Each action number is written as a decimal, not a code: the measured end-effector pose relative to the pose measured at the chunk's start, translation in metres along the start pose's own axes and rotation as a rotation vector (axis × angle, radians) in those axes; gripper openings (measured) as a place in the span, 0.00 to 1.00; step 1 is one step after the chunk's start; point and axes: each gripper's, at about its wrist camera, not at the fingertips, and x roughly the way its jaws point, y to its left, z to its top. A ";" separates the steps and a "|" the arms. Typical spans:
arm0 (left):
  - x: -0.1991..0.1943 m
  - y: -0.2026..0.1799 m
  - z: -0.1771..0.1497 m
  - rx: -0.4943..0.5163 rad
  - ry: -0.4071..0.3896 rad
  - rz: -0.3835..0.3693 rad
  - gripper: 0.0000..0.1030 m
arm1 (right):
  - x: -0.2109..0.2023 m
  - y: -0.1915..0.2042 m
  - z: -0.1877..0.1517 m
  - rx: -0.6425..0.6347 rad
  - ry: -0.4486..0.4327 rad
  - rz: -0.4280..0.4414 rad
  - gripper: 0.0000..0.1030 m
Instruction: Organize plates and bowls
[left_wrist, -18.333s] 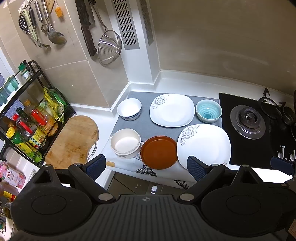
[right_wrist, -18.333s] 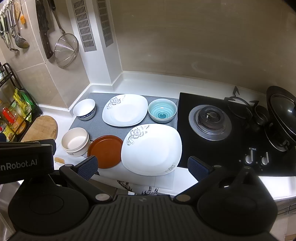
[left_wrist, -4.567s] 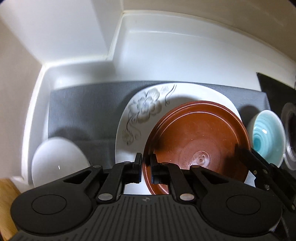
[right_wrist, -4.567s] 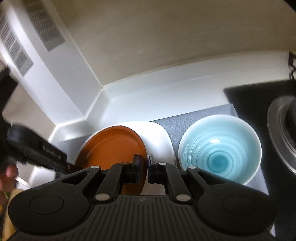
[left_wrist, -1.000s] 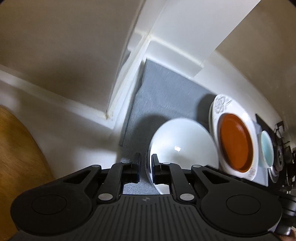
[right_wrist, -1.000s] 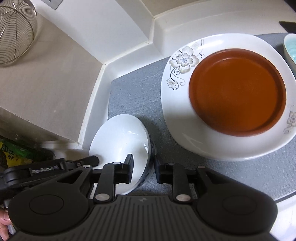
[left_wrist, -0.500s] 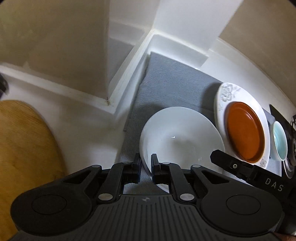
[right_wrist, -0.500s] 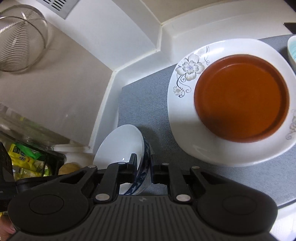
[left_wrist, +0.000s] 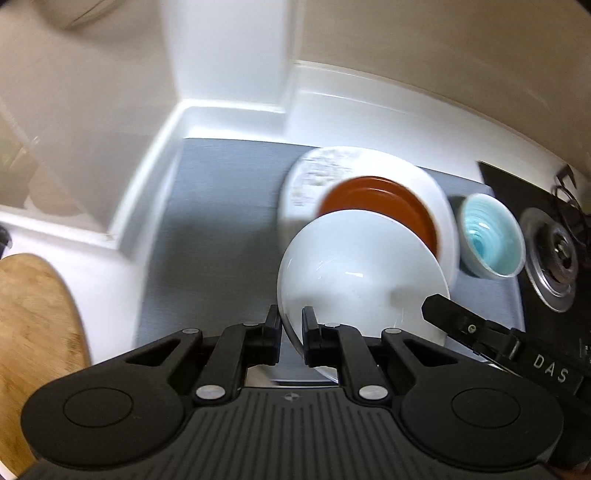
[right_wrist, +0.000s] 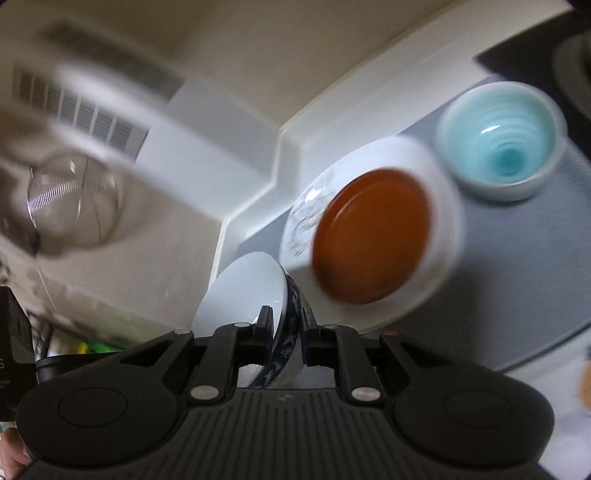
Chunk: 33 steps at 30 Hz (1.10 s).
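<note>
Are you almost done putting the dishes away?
Partly. The brown plate already sits on the white flowered plate. Both the left gripper and right gripper grip the white bowl, lifted off the mat. The blue bowl stands alone, unstacked.

white bowl (left_wrist: 354, 266) lifted, tilted | brown plate (right_wrist: 371, 234) on white plate (right_wrist: 439, 258)

"DAS" stands on the right hand-held gripper (left_wrist: 443, 306).

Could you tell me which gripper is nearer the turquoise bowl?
Right: the right gripper clamps the white bowl's rim facing the turquoise bowl; the left gripper clamps the opposite rim.
</note>
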 end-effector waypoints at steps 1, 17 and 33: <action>-0.003 -0.014 -0.001 0.019 -0.009 0.002 0.11 | -0.010 -0.005 0.002 -0.005 -0.017 -0.005 0.16; 0.003 -0.129 -0.004 0.064 -0.014 -0.019 0.11 | -0.091 -0.088 0.042 0.095 -0.117 0.008 0.16; 0.085 -0.179 0.076 0.041 0.077 -0.073 0.11 | -0.065 -0.118 0.125 0.046 -0.134 -0.130 0.16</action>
